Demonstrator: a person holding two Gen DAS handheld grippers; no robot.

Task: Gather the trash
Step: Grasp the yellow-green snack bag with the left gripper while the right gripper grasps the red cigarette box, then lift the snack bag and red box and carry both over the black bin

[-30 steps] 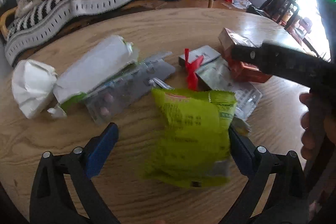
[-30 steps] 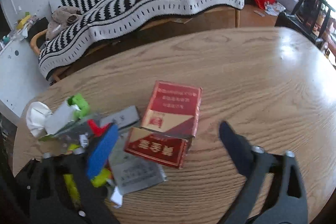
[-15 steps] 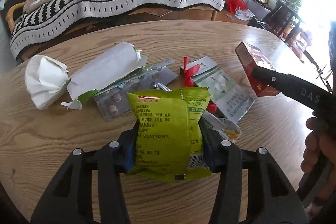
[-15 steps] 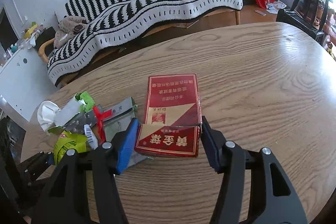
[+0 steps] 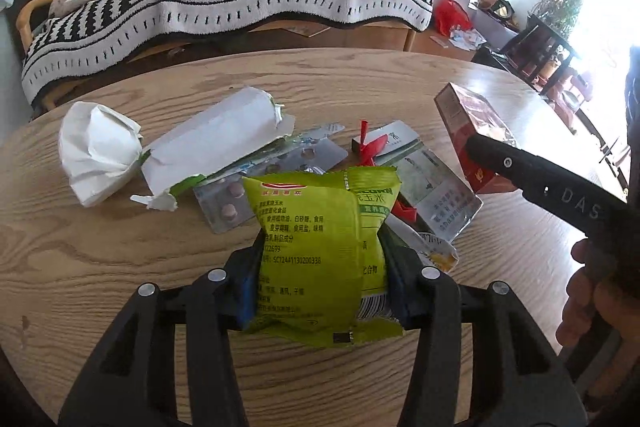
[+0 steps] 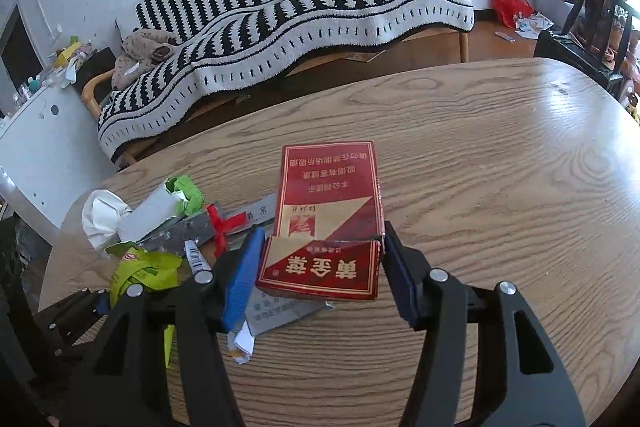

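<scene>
A green wrapper (image 5: 320, 251) is clamped between the pads of the left tongs (image 5: 320, 287), its long axis running away from them, its far end over the litter heap. A red box (image 6: 324, 247) is squeezed at its near end by the right tongs (image 6: 320, 275), its length likewise pointing away along the fingers; whether it is lifted clear of the worktop (image 6: 500, 167) cannot be told. Both tongs have just been closing and stand about half open, each filled by its item.

No bin or bag is visible in either view, so the direction in which the two items must be carried cannot be judged; each item lies straight ahead of its own tongs, and no regrasp seems needed.

The remaining litter lies on the left: a white tissue (image 5: 96, 155), a white tube (image 5: 216, 143), a blister pack (image 5: 256, 183), a red ribbon (image 5: 368, 147) and a silver sachet (image 5: 436, 191). It is nearer the left hand.

The left view shows the heap in detail, with the right tongs' arm and the person's hand (image 5: 592, 303) seen from the side. The right view shows the box's printed face and bare worktop beyond, with the heap small at its left edge.
</scene>
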